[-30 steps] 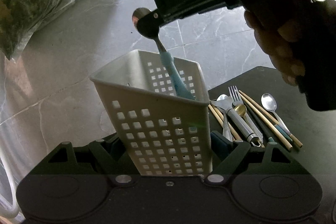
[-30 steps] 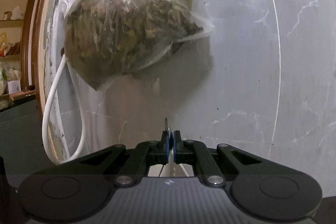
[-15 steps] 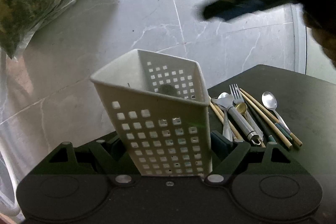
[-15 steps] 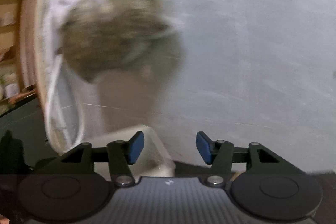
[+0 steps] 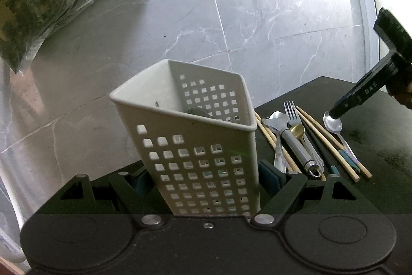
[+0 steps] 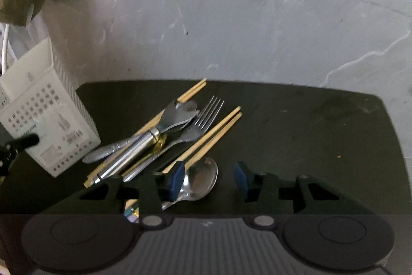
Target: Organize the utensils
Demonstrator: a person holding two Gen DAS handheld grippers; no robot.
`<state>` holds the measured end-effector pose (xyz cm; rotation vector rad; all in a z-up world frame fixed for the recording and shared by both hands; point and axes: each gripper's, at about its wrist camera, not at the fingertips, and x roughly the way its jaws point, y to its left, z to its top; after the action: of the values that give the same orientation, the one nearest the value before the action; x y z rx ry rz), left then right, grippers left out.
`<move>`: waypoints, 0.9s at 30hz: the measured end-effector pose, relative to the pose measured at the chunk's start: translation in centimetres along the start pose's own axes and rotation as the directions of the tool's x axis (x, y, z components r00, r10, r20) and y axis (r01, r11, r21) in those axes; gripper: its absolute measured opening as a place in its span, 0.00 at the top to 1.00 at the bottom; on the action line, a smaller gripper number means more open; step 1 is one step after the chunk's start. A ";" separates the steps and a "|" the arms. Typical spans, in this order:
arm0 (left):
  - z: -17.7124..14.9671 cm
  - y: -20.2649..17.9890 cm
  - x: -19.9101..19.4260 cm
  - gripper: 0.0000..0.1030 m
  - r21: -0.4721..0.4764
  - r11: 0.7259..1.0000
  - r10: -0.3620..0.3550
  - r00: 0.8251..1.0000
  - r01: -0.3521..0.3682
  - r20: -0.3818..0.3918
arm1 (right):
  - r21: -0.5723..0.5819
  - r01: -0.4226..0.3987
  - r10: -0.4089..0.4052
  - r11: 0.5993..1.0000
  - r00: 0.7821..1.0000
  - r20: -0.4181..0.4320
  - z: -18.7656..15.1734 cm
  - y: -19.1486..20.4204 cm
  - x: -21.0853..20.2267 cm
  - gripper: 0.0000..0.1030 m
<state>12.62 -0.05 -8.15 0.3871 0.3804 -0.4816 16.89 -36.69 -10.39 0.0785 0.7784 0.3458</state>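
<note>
The left tongs (image 5: 203, 182) clamp the white perforated caddy (image 5: 195, 146) by its lower walls and hold it tilted over the dark counter (image 6: 309, 125). The right tongs (image 6: 208, 181) hang low over the counter to the right of the caddy; the jaws are closing, with the bowl of a silver spoon (image 6: 202, 178) between the pads and no contact visible.

Risks:
- The spoon lies flat on the counter. Pads that close on the smooth bowl, not the handle, are likely to slip off or flick it away.
- The left pad (image 6: 176, 178) sits just beside the chopsticks (image 6: 213, 135). A closing stroke could catch one and scatter the pile of fork (image 6: 206, 117) and other cutlery beside the caddy.
- The caddy is tilted; a looser grip would let it drop.

View differences:
- The left wrist view shows the caddy interior with something dark inside, and the right tongs tip over the spoon bowl.
- The right wrist view shows the jaw gap and the printed outer face of the caddy.
</note>
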 end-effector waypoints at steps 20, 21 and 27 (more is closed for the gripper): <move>0.1 0.3 0.0 0.19 -0.013 1.000 -0.006 1.000 0.006 -0.002 | -0.178 -0.069 0.142 0.982 0.888 0.437 7.7 10.6 -10.7 0.99; 0.1 0.3 0.0 0.19 -0.012 1.000 -0.006 1.000 0.006 -0.002 | -0.198 -0.076 0.164 0.977 0.861 0.481 8.6 11.8 -11.2 0.99; 0.1 0.4 0.0 0.19 -0.015 1.000 -0.010 1.000 0.010 0.001 | -0.291 -0.102 0.266 0.951 0.748 0.608 11.5 17.9 -10.0 0.99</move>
<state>12.84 0.21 -7.95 0.3710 0.3854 -0.4883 13.41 -22.53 8.02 0.0411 0.0325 0.5639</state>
